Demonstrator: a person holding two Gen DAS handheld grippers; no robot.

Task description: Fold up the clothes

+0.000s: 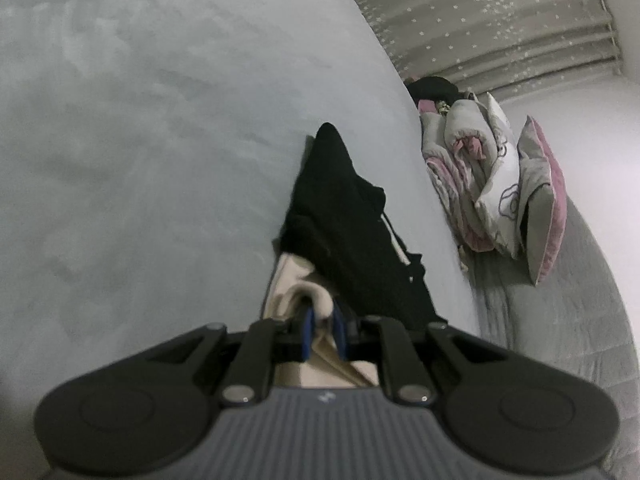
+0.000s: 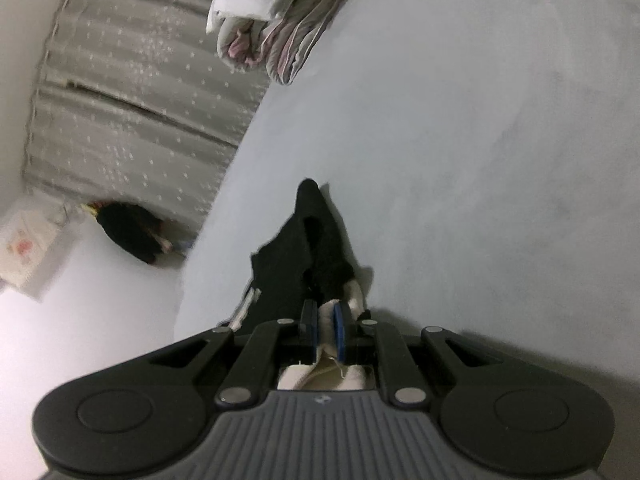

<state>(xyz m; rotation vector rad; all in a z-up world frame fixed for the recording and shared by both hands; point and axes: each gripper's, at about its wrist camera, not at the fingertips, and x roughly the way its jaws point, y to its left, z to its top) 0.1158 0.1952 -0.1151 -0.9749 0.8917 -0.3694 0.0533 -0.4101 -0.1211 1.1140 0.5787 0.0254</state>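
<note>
A black garment with a cream lining (image 1: pixel 344 208) hangs in front of me, above the pale grey bed sheet (image 1: pixel 160 140). My left gripper (image 1: pixel 322 320) is shut on its cream edge (image 1: pixel 296 288). In the right wrist view the same garment (image 2: pixel 308 248) hangs down, and my right gripper (image 2: pixel 326 320) is shut on another part of its cream edge (image 2: pixel 328 308). The garment droops between the two grips, with its black tip pointing away from me.
A pile of grey, pink and white bedding and pillows (image 1: pixel 500 184) lies at the bed's far side by a grey starred curtain (image 1: pixel 480 20). A dark bundle (image 2: pixel 132 232) and a white box (image 2: pixel 28 248) sit on the floor.
</note>
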